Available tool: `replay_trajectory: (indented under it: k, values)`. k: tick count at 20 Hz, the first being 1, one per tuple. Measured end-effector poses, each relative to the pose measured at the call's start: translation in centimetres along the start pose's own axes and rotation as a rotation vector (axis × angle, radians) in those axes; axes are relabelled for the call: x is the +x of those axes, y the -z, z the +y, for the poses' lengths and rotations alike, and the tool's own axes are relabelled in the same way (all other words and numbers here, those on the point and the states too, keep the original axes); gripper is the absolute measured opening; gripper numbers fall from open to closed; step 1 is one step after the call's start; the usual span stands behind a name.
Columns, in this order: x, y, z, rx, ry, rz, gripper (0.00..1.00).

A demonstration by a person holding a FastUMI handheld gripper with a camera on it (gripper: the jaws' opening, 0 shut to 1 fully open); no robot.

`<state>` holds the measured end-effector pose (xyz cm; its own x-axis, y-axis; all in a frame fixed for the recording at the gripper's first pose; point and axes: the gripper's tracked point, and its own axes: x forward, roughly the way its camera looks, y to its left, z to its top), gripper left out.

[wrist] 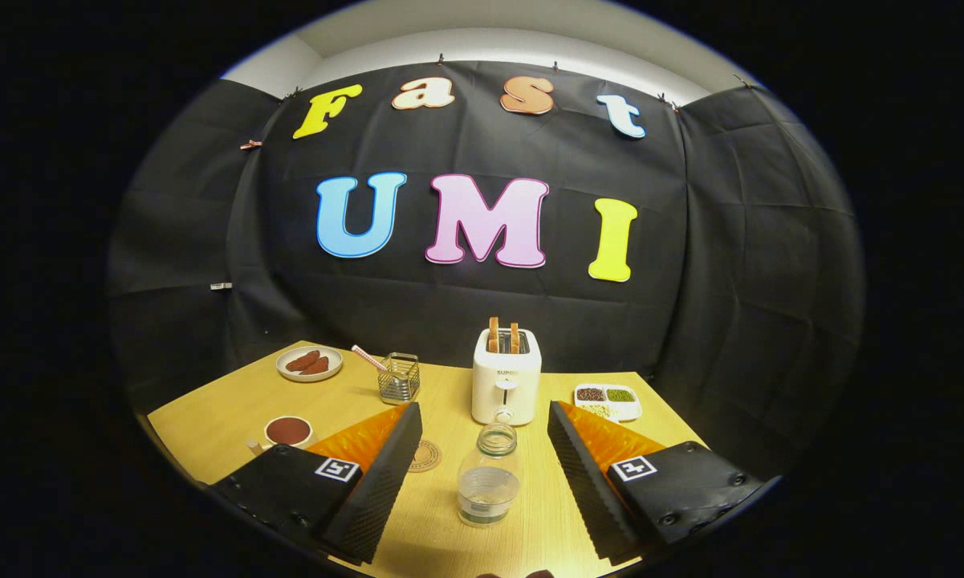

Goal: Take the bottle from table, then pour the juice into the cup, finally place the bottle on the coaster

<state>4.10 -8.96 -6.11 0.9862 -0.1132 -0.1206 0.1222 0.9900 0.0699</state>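
A small clear plastic bottle (pixel 490 474) with no cap stands upright on the wooden table (pixel 209 425), holding a little clear liquid. It sits between my gripper's (pixel 482 490) two black ribbed fingers (pixel 381 482), which are spread wide and touch nothing. A white cup (pixel 287 432) with dark contents stands beyond the left finger. A round cork coaster (pixel 425 456) lies just right of the left finger, partly hidden by it.
A white toaster (pixel 506 385) with two slices of toast stands just beyond the bottle. A glass holder with a straw (pixel 398 377), a plate of sausages (pixel 310 363) and a white divided dish of grains (pixel 608 400) sit farther back.
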Motion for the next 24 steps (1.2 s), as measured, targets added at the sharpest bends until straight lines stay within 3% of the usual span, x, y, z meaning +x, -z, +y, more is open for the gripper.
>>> replay_trajectory:
  k: [11,24]
  values:
    - [3.1,7.3,-0.9,0.027,-0.069,0.081,0.98]
    - [5.6,12.1,-0.7,0.076,-0.065,0.123,0.98]
